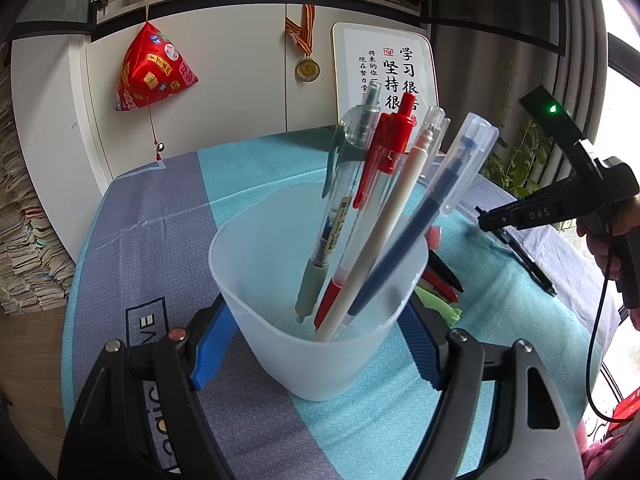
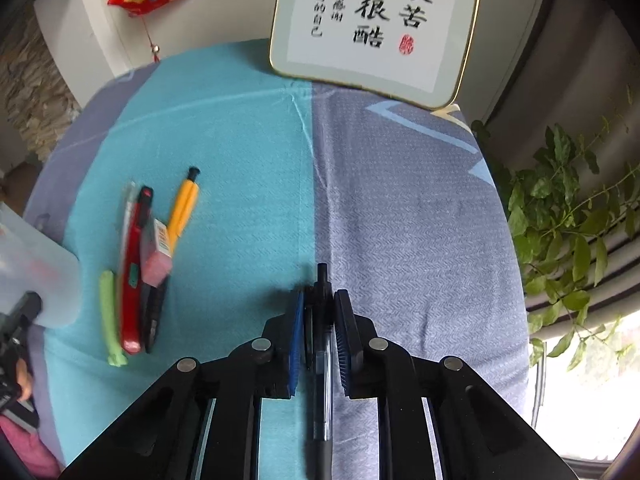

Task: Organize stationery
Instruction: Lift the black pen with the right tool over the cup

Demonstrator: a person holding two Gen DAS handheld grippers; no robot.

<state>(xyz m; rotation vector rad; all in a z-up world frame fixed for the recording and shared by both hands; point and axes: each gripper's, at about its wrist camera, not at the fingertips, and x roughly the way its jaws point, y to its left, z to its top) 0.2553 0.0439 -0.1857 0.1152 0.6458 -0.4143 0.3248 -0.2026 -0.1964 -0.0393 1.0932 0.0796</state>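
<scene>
Left gripper (image 1: pixel 320 344) clamps translucent cup (image 1: pixel 320 300) upright as receptacle for pens, while right gripper (image 2: pixel 318 320) pinches black pen (image 2: pixel 321 360) lying on tablecloth (image 2: pixel 240 140), presumably for lifting to cup

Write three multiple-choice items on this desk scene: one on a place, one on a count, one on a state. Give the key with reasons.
1. Where does the framed calligraphy board stand?
A. at the far edge of the table, against the cabinet
B. inside the cup
C. flat under the pens

2. How many pens stand in the translucent cup?
A. two
B. four
C. six

3. What is the left gripper doing?
A. hanging open above the table
B. clamped on the cup
C. holding a book

Key: 1 A, it leans upright at the cloth's far edge; 2 B, four pens rise above the rim; 3 B, both blue pads press the cup's walls.
</scene>
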